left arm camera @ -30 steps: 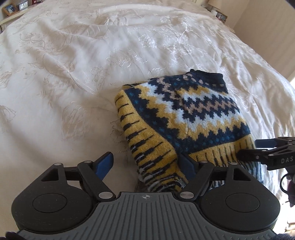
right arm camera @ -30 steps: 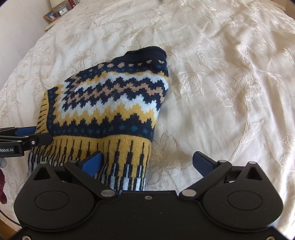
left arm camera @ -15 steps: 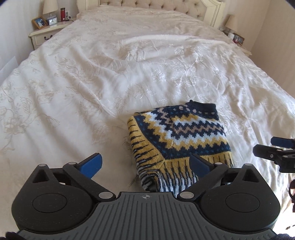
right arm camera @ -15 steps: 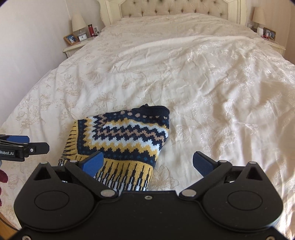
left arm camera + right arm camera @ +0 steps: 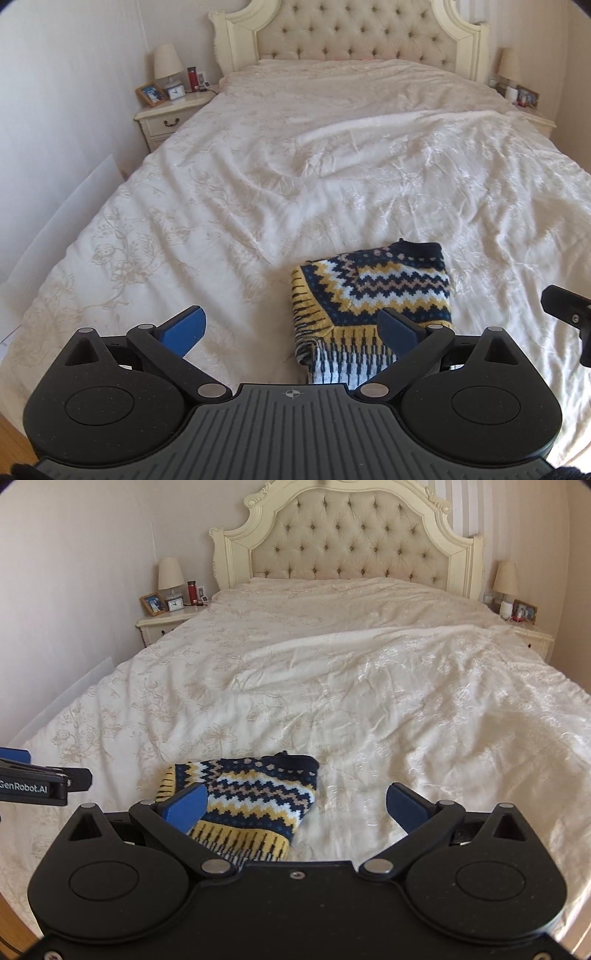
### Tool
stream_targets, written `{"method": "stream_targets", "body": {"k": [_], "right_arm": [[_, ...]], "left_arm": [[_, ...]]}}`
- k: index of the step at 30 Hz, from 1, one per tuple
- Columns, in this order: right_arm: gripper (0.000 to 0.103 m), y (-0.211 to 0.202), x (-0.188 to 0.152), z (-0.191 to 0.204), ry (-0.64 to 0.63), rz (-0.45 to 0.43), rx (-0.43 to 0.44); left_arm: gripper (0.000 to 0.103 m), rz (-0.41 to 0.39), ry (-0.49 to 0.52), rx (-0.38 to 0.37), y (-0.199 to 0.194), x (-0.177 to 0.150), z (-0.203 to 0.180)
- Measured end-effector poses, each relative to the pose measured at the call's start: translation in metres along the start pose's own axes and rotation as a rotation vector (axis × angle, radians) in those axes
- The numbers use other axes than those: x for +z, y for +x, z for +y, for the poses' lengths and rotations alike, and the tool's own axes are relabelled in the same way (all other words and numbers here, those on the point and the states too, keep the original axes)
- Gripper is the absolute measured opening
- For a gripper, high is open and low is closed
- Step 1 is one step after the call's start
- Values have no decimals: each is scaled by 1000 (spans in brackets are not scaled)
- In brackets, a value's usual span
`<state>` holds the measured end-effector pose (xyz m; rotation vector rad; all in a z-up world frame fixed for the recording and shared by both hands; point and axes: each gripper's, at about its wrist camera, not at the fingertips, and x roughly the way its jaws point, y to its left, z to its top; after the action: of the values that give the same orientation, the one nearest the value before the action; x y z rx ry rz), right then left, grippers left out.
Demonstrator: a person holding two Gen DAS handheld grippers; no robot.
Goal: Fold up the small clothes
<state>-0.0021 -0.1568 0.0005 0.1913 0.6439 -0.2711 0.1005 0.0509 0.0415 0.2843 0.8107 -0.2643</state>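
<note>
The folded knit sweater (image 5: 373, 299) lies flat on the cream bedspread (image 5: 258, 206), near the foot of the bed. Your left gripper (image 5: 291, 328) and your right gripper (image 5: 295, 805) both stand spread wide above it and hold nothing. Only the right view shows the lamp (image 5: 506, 579) beside the tufted headboard (image 5: 347, 539) fully; the left view cuts it.

Colours and patterns, bed scene.
Sweater (image 5: 373, 295): knitted zigzag bands in navy, mustard yellow, white and beige, blue dots, navy collar, striped yellow-navy-white hem. Bedspread (image 5: 295, 184): cream, tone-on-tone floral embroidery. Headboard (image 5: 351, 539): cream frame, beige buttoned tufting. Left gripper (image 5: 291, 328) and right gripper (image 5: 295, 806): black bodies, blue finger pads. Nightstand (image 5: 170, 114): cream. Bottle (image 5: 191, 79): red.
</note>
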Motion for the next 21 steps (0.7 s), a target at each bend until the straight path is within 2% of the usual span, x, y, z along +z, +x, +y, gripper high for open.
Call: {"method": "stream_targets", "body": {"k": [3, 4, 10, 15, 21], "right_arm": [[102, -8, -7, 0, -8, 4, -4], [102, -10, -10, 0, -5, 10, 8], [102, -11, -23, -4, 12, 104, 120], [102, -6, -35, -5, 25, 187, 143], [102, -4, -44, -6, 39, 230, 140]], "left_arm": [[99, 4, -2, 17, -8, -5, -6], [95, 10, -5, 13, -10, -7, -8], [93, 92, -62, -25, -14, -25, -11], [92, 122, -48, 4, -17, -40, -15], [92, 166, -62, -1, -16, -53, -17]]}}
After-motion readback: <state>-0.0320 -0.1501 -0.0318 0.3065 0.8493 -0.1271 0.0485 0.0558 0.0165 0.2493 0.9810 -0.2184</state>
